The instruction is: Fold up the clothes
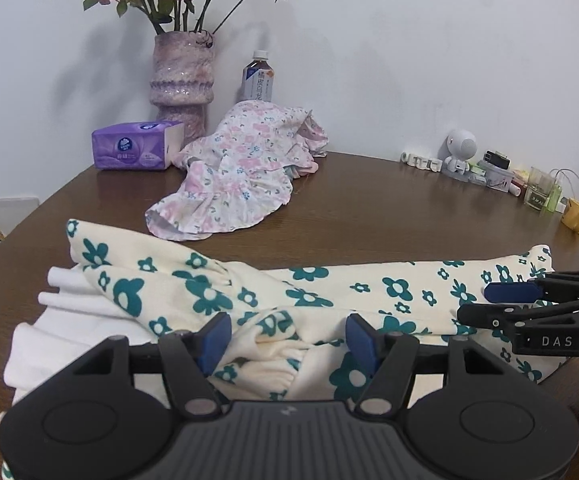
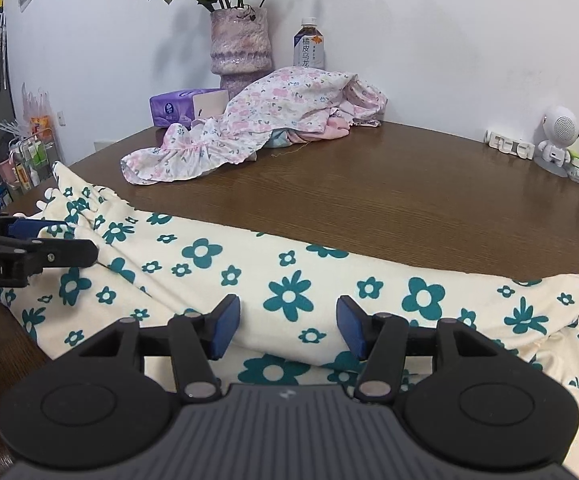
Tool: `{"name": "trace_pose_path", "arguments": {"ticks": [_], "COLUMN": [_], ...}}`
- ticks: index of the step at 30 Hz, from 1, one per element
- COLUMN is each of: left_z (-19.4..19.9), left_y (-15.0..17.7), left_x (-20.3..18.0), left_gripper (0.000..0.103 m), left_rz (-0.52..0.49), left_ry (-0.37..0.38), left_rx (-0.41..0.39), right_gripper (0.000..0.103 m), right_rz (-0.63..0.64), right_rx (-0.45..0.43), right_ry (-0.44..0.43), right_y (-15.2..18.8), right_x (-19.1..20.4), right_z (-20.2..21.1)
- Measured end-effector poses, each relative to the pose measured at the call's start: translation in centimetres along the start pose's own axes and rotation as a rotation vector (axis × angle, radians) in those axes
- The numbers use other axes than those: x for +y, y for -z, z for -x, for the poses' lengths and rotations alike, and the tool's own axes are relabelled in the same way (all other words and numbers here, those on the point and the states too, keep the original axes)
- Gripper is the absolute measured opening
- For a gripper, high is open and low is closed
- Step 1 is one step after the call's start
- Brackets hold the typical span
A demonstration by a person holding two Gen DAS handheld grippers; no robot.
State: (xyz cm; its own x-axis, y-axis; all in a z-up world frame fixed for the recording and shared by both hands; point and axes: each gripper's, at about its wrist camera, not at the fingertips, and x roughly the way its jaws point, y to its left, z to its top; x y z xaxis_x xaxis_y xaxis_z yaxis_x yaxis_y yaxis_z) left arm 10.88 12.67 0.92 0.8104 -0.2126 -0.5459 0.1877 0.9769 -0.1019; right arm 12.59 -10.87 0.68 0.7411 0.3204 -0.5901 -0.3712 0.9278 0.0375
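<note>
Across the brown wooden table (image 2: 389, 184) lies the biggest item, a cream garment with teal flowers (image 2: 289, 276), stretched from nine o'clock to three o'clock along the near edge in both wrist views; its gathered elastic end bunches at the left (over some plain white cloth (image 1: 69, 336)). Behind it, toward twelve o'clock, a crumpled pink floral garment (image 1: 233, 172) sits in a heap well apart from the cream one. Against the wall at eleven o'clock stands a mottled purple vase (image 1: 181, 76) of faded roses, with a purple tissue pack (image 1: 133, 146) just beside its foot at ten o'clock and a drink bottle (image 1: 258, 78) to its right, partly hidden by the pink heap. At two o'clock a small white robot figure (image 2: 557, 136) stands among small clutter.

The left gripper (image 1: 283, 340) hovers at six o'clock over the gathered waistband, jaws about half spread, pads not pressing the cloth. The right gripper (image 2: 287, 322) is likewise half spread above the flat cream fabric, gripping nothing.
</note>
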Motion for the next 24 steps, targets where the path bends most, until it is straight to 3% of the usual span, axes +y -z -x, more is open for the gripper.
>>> {"name": "trace_pose_path", "arguments": {"ticks": [11, 17, 24], "left_z": [-0.3, -0.1, 1.2], "left_y": [0.2, 0.3, 0.1], "left_x": [0.1, 0.7, 1.3], "left_gripper": [0.061, 0.048, 0.049], "left_rz": [0.0, 0.02, 0.026], "left_ry": [-0.001, 0.001, -0.006], "left_rx": [0.011, 0.006, -0.015], "right_gripper": [0.056, 0.058, 0.06], "right_rz": [0.002, 0.0, -0.001], "right_rx": [0.0, 0.002, 0.004], "right_ry": [0.002, -0.002, -0.002], "right_y": [0.1, 0.1, 0.1], "right_x": [0.1, 0.1, 0.2], "right_z": [-0.1, -0.1, 0.0]}}
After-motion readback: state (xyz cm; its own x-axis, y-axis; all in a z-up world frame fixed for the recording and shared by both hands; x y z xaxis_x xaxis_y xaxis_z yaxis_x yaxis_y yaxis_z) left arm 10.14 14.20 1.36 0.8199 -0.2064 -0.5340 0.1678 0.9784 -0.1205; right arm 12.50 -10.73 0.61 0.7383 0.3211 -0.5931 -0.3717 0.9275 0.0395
